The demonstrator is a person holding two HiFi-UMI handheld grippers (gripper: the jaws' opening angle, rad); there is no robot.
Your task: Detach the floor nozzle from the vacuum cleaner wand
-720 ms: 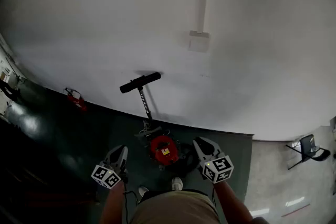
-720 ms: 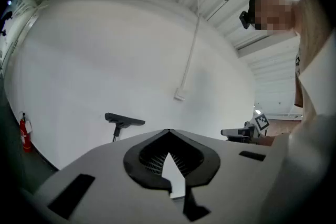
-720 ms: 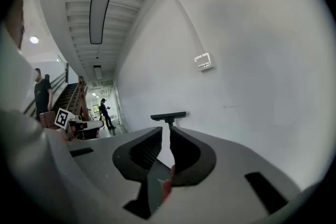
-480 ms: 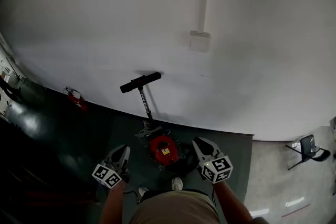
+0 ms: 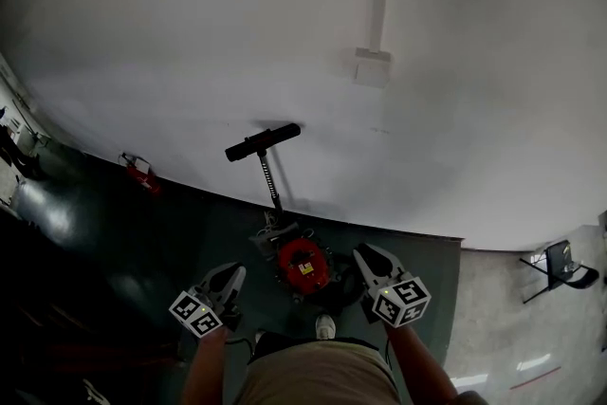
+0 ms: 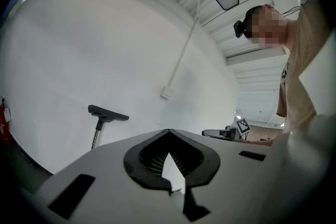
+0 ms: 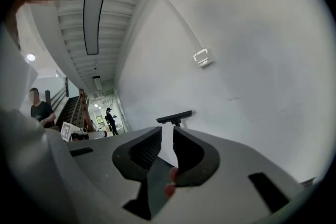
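**Both claws hang short of the vacuum; nozzle on the wand, up against the wall**

The red vacuum body (image 5: 302,266) sits on the dark floor at the foot of the white wall (image 5: 190,43). A tangle of dark hose lies round it. From the body the wand (image 5: 271,187) rises and leans on the wall, with the black floor nozzle (image 5: 263,142) attached crosswise at its top, well beyond the body.

The left gripper (image 5: 235,271) hovers just left of the body with its jaws pressed together on nothing; in its own view the tips meet (image 6: 168,131), with the nozzle (image 6: 107,113) off to their left. The right gripper (image 5: 364,254) hovers just right of the body, its jaws a narrow slit apart and empty (image 7: 167,132); the nozzle (image 7: 175,116) shows just above them. Neither touches the vacuum.

A shoe (image 5: 324,327) stands just on the near side of the body. A red fire extinguisher (image 5: 140,174) rests against the wall well to the body's left. A wall box (image 5: 374,66) on a conduit is high above the body, and a chair (image 5: 561,265) stands far to its right.
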